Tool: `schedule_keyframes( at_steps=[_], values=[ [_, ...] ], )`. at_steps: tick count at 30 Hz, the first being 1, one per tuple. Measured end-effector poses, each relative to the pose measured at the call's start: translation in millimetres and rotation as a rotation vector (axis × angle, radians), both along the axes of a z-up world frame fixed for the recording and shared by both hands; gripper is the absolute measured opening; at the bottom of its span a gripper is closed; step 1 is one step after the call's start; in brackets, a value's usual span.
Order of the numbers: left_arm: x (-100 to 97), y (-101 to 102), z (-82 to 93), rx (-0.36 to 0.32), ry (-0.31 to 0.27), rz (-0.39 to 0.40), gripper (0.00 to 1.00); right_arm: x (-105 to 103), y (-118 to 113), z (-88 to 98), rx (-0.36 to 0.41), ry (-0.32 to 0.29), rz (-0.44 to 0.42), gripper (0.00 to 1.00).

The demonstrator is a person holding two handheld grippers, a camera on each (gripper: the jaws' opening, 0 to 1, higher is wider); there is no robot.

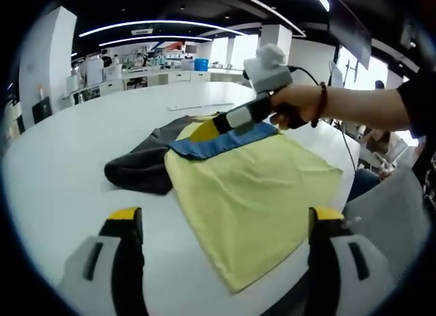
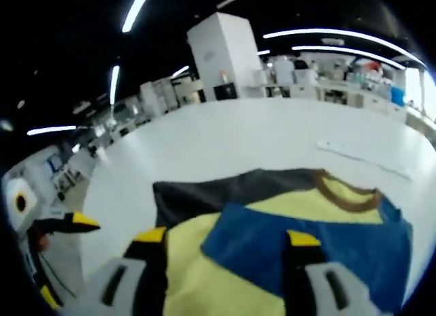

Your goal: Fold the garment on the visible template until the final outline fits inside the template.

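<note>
A: The garment [image 1: 252, 193] lies on the white bench [image 1: 82, 135], seen from the left gripper view: a yellow body spread toward the near edge, a blue band [image 1: 218, 143] across its far part and a dark grey sleeve [image 1: 139, 167] bunched off to one side.

B: And the left gripper [image 1: 225, 224]?

A: Its jaws stand wide apart with nothing between them, hovering over the near part of the yellow cloth.

B: The right gripper [image 1: 204, 130]?

A: It comes in from the right of that view, held in a hand [image 1: 300, 103] wearing a dark bracelet. Its yellow tips sit at the far edge of the garment, by the blue band. It may be pinching the cloth there, but I cannot tell.

B: What about its own view?

A: In the right gripper view the jaws [image 2: 228, 238] rise apart over blue and yellow fabric; the picture is blurred. A brown collar [image 2: 347, 197] curves just beyond the blue, with the grey part behind. The left gripper shows at the left edge.
</note>
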State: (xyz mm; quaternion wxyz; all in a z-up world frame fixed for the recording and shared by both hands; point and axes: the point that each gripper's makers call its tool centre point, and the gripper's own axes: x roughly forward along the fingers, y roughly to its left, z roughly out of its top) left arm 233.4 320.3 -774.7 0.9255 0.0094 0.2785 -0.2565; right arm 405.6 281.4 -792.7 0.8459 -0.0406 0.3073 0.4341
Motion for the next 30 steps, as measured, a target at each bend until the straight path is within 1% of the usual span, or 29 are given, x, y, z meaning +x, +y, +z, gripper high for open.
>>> schedule_keyframes(
  at_steps=[1, 3, 6, 10, 12, 14, 15, 18, 19, 22, 23, 26, 30],
  values=[
    [0.0, 0, 0.0, -0.003, 0.001, 0.0, 0.99, -1, -3, 0.6, -0.006, -0.006, 0.0, 0.67],
    [-0.4, -1, 0.2, -0.008, 0.002, -0.001, 0.99, 2, -8, 0.7, -0.014, -0.032, -0.003, 0.7],
    [0.3, -2, 0.5, -0.006, 0.002, -0.002, 0.99, 4, -17, -1.7, -0.028, -0.035, -0.005, 0.75],
    [0.6, -1, 0.9, -0.004, 0.002, 0.001, 0.99, 9, -36, -4.7, -0.056, -0.053, -0.044, 0.84],
    [0.7, 0, 0.7, -0.004, 0.003, 0.003, 0.99, 12, -45, -4.9, -0.058, -0.056, -0.061, 0.84],
    [0.4, 1, 0.6, -0.006, 0.005, 0.008, 0.99, 14, -54, -3.4, -0.061, -0.063, -0.08, 0.87],
    [0.7, 2, 1.5, -0.016, 0.005, 0.014, 0.99, 12, -60, -2.4, -0.067, -0.071, -0.088, 0.88],
    [2.1, 4, 4.8, -0.041, -0.003, 0.023, 0.99, 20, -76, 0.4, -0.077, -0.087, -0.109, 0.91],
    [2.1, 4, 5.0, -0.039, -0.004, 0.022, 0.99, 21, -81, 1.4, -0.076, -0.09, -0.114, 0.92],
    [3.5, 7, 5.3, -0.003, -0.02, 0.022, 0.99, 25, -95, 3.4, -0.079, -0.1, -0.131, 0.95],
    [3.6, 8, 4.6, 0.001, -0.018, 0.022, 0.99, 26, -104, 3.6, -0.087, -0.103, -0.142, 0.96],
    [3.6, 6, 4.4, -0.005, -0.015, 0.022, 0.99, 31, -124, 0.2, -0.11, -0.094, -0.164, 0.98],
    [3.8, 7, 3.2, -0.005, -0.012, 0.024, 0.99, 34, -146, -0.6, -0.11, -0.092, -0.191, 0.99]
  ],
)
